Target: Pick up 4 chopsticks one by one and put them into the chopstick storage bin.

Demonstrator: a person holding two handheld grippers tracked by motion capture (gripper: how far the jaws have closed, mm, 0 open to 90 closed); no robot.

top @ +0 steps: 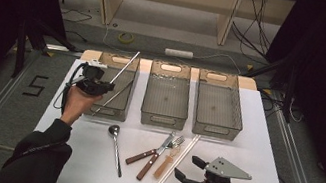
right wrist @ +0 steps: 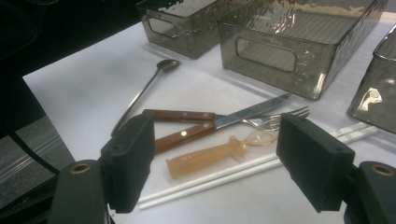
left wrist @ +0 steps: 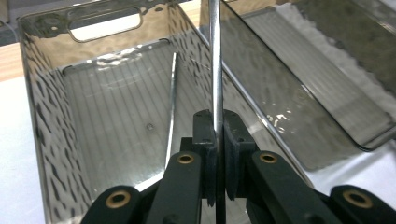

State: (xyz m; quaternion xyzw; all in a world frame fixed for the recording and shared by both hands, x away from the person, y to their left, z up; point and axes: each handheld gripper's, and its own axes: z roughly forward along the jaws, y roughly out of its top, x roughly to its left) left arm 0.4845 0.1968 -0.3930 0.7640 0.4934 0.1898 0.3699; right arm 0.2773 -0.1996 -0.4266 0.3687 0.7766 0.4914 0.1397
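My left gripper (top: 100, 84) (left wrist: 215, 122) is shut on a thin metal chopstick (top: 125, 67) (left wrist: 215, 56), which slants up and away over the left smoked bin (top: 114, 113) (left wrist: 42, 93). A second metal chopstick (top: 114, 97) (left wrist: 172, 102) lies inside that bin. My right gripper (top: 188, 167) (right wrist: 217, 149) stands open near the table's front right, with nothing between its pads. Just beyond it lie two white chopsticks (top: 176, 164) (right wrist: 243, 170), an amber plastic spoon (top: 166, 164) (right wrist: 210, 156), a wooden-handled knife (top: 149, 166) (right wrist: 224, 123) and a wooden-handled fork (top: 139, 157) (right wrist: 177, 114).
A metal spoon (top: 115, 149) (right wrist: 140, 95) lies left of the cutlery pile. The middle bin (top: 162, 119) and the right bin (top: 215, 129) stand at the back of the white table. Cables and a power strip lie on the floor beyond.
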